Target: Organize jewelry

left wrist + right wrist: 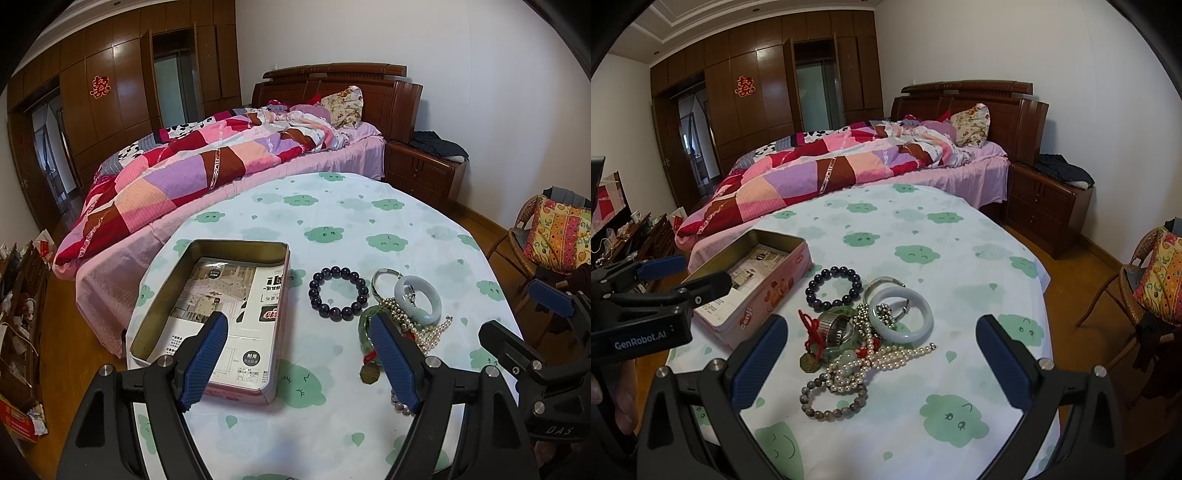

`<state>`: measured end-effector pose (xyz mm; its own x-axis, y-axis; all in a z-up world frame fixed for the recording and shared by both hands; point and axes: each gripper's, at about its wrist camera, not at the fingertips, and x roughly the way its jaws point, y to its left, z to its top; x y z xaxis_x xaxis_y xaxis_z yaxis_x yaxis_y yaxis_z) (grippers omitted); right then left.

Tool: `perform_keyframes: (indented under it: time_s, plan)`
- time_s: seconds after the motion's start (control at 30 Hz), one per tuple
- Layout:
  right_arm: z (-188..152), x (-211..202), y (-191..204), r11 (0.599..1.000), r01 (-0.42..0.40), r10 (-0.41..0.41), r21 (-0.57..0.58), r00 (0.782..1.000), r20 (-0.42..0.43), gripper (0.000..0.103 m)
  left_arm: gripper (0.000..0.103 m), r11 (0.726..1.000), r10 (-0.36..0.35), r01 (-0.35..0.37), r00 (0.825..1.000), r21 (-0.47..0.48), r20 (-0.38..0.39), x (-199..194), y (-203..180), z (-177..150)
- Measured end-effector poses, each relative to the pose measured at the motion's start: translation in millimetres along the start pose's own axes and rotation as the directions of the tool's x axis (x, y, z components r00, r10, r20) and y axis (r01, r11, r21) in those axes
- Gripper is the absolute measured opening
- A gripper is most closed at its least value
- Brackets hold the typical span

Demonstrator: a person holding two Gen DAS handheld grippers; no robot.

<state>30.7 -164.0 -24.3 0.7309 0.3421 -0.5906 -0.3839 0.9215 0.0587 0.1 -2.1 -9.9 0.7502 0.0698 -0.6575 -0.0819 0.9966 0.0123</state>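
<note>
A bed (229,158) with a patchwork quilt stands behind the table (351,221), which wears a white cloth printed with green clouds. On the table, the open pink tin (207,314) serves as landmark: it is lined with a printed paper sheet and holds no jewelry. Just right of the tin lies a dark bead bracelet (339,292), lying apart from the rest. Farther right of the tin sits the tangled heap: a pale jade bangle (900,318), a white pearl necklace (886,360) trailing toward the near edge, a metal watch band (836,328) with a red knotted cord beside it, and nearest the table's front edge, a brown bead bracelet (833,397). The left gripper (299,321) hangs above the tin's near end, jaws spread wide and empty. The right gripper (882,332) hovers over the heap, to the right of the tin, jaws likewise parted and holding nothing.
</note>
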Motion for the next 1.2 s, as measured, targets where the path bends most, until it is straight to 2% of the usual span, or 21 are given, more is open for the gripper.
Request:
perform_keyframes:
  time_s: [0.5, 0.8, 1.2]
  plan:
    - [-6, 2, -1, 1.0, 0.002, -0.002, 0.003, 1.0, -0.005, 0.103, 0.079, 1.0, -0.007, 0.007, 1.0, -0.001, -0.014, 0, 3, -10]
    - [-15, 17, -23, 0.998, 0.054, -0.053, 0.025, 0.998, -0.035, 0.103, 0.079, 1.0, -0.028, 0.028, 0.998, -0.002, -0.052, 18, 0, -13]
    - [-22, 29, -49, 0.995, 0.079, -0.073, 0.066, 0.994, -0.08, 0.103, 0.079, 0.989, -0.129, 0.136, 0.986, 0.06, -0.109, 52, -29, -15]
